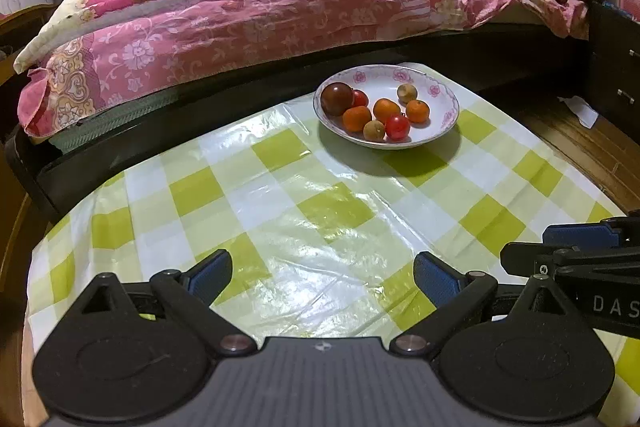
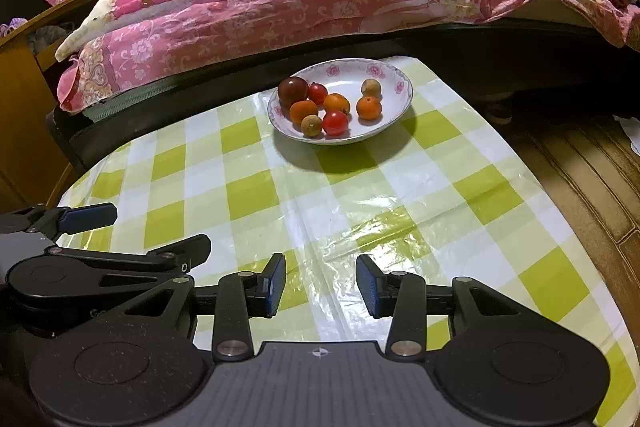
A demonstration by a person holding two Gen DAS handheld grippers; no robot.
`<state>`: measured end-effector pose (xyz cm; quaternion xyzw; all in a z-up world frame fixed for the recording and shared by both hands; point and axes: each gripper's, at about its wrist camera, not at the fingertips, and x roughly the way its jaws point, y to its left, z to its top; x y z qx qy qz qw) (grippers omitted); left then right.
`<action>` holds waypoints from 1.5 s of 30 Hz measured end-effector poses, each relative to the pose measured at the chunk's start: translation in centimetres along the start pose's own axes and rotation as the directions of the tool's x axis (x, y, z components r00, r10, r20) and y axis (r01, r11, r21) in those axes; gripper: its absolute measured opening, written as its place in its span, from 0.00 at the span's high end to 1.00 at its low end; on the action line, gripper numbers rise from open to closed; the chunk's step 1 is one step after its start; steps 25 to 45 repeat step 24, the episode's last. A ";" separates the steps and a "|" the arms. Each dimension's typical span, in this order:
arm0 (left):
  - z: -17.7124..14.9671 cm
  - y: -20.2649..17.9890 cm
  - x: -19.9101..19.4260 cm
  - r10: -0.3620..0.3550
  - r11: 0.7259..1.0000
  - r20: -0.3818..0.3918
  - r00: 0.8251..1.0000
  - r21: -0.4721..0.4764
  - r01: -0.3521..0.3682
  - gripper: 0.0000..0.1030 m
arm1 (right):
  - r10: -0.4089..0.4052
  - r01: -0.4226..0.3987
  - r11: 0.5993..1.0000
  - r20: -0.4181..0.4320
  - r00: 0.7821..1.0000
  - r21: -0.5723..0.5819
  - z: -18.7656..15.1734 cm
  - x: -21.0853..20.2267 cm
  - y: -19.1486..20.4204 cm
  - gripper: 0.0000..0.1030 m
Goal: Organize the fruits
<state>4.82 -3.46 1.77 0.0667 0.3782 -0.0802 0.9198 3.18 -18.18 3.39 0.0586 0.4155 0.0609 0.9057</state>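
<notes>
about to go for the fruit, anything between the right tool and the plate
Nothing visible: only bare checked tablecloth lies between the open right tool and the plate of fruit. The left tool sits off to its left side.

You had open tablecloth (image 1: 320, 211) between both grippers and the plate (image 1: 440, 131); nothing stood on that checked stretch. Your left gripper (image 1: 322, 279) held its fingers wide apart and your right gripper (image 2: 321, 285) kept a narrower gap, both empty, low over the near edge. They crowded each other: the right one's finger (image 1: 576, 233) jutted in just beside the left's right side. Inside the plate, the fruit bunched toward its left and front, so the dark plum (image 1: 337, 99) and the two tomatoes sat close against oranges; the plate's far right interior lay bare. Behind the plate, the bed (image 1: 280, 19) walled off the table's far edge.
</notes>
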 end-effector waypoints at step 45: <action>-1.0 -0.1 -0.1 0.035 0.999 -0.014 0.999 0.014 -0.035 0.00 | -0.003 0.002 1.000 -0.029 1.000 -0.015 -0.8 0.4 0.4 0.64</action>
